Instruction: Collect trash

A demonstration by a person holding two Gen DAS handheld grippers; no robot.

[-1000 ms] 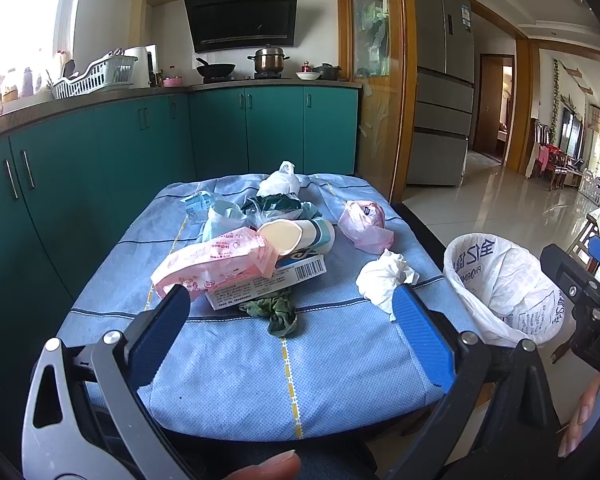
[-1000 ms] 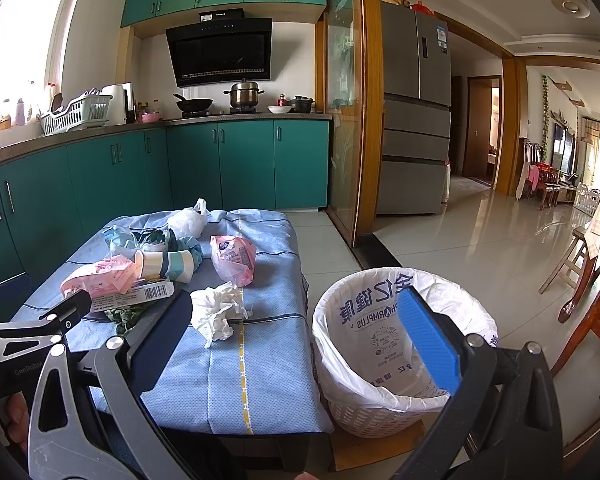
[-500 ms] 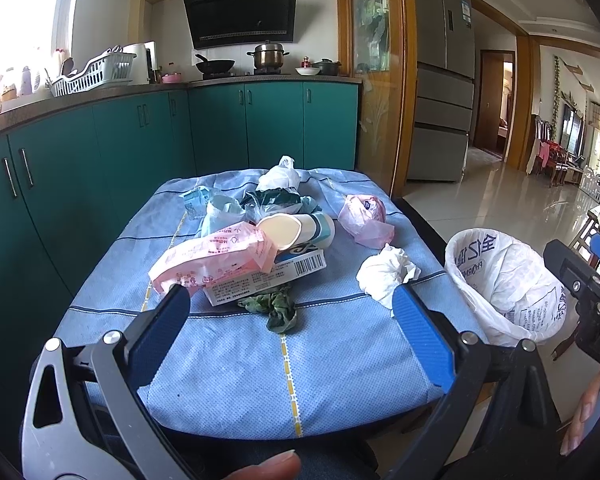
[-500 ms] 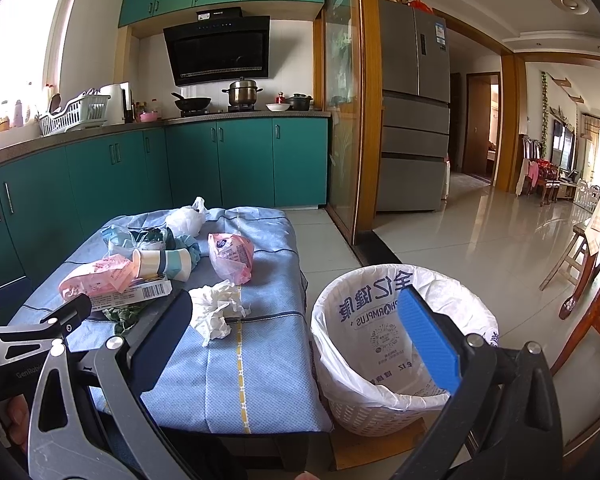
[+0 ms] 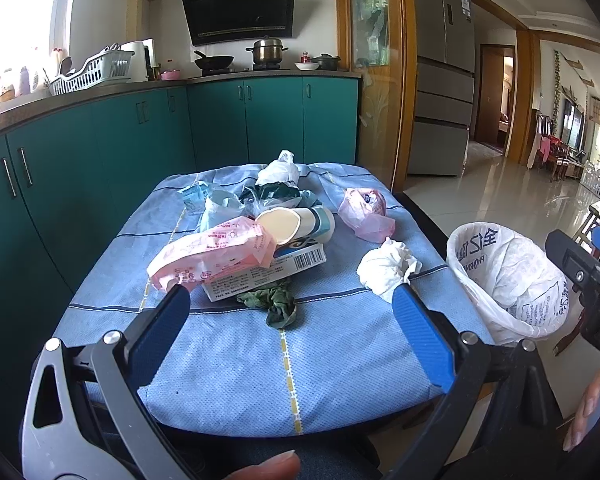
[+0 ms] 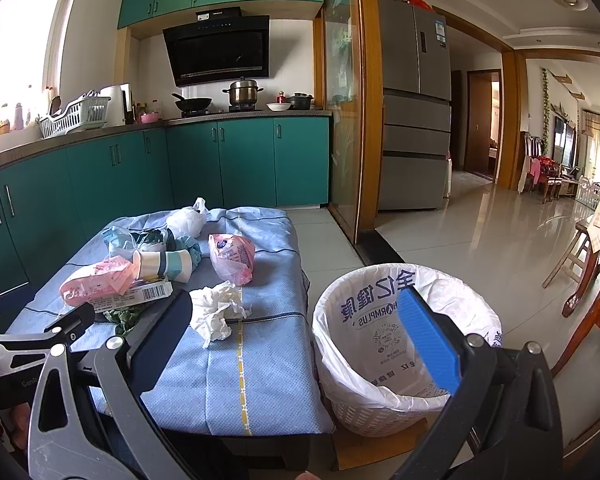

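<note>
Trash lies in a pile on a blue-clothed table [image 5: 228, 360]: a pink wrapper [image 5: 208, 254], a barcoded box [image 5: 276, 270], a paper cup [image 5: 296, 224] on its side, a pink bag [image 5: 364, 212], a crumpled white tissue [image 5: 386, 270], a green scrap [image 5: 278, 304]. A white-lined bin [image 6: 400, 344] stands on the floor right of the table. My left gripper [image 5: 292, 300] is open and empty above the table's near edge. My right gripper [image 6: 300, 308] is open and empty, between the table and the bin.
Teal cabinets [image 5: 100, 152] run along the left and far side. A white bag [image 5: 278, 170] and teal wrappers [image 5: 204, 200] lie at the table's far end. Tiled floor [image 6: 460, 232] and a fridge [image 6: 416, 120] are to the right, wooden chairs [image 6: 592, 280] at far right.
Both grippers have drifted slightly back and up from the table; the trash sits a little lower in both views. Nothing on the table has moved.
</note>
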